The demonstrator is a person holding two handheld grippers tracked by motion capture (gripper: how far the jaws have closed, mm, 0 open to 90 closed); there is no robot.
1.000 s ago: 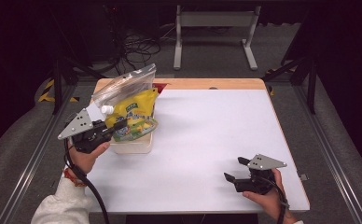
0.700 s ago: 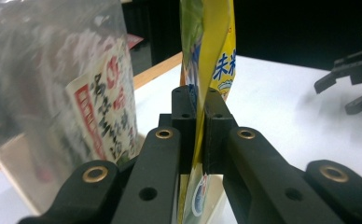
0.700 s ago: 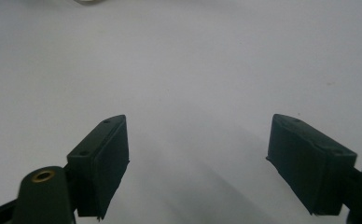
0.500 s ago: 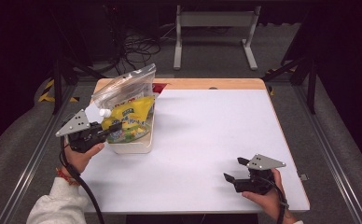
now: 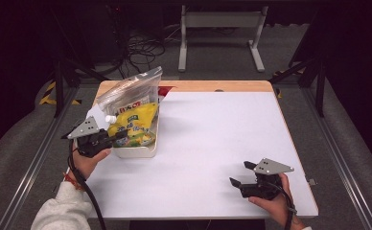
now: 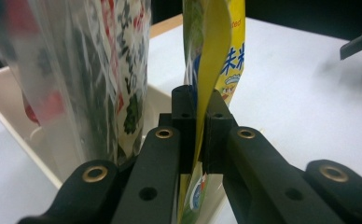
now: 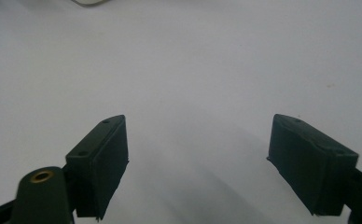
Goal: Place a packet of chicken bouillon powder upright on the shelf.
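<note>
Inside the shallow white plastic tray [image 5: 145, 152] at the table's far-left corner stand a yellow printed snack pouch [image 5: 137, 120] and a clear printed plastic bag [image 5: 126, 96] behind it. The left gripper [image 6: 197, 112] is clamped on the pouch's edge. Well apart, the right gripper [image 5: 240, 175] hovers wide open and empty above the white tabletop [image 5: 222, 134].
</note>
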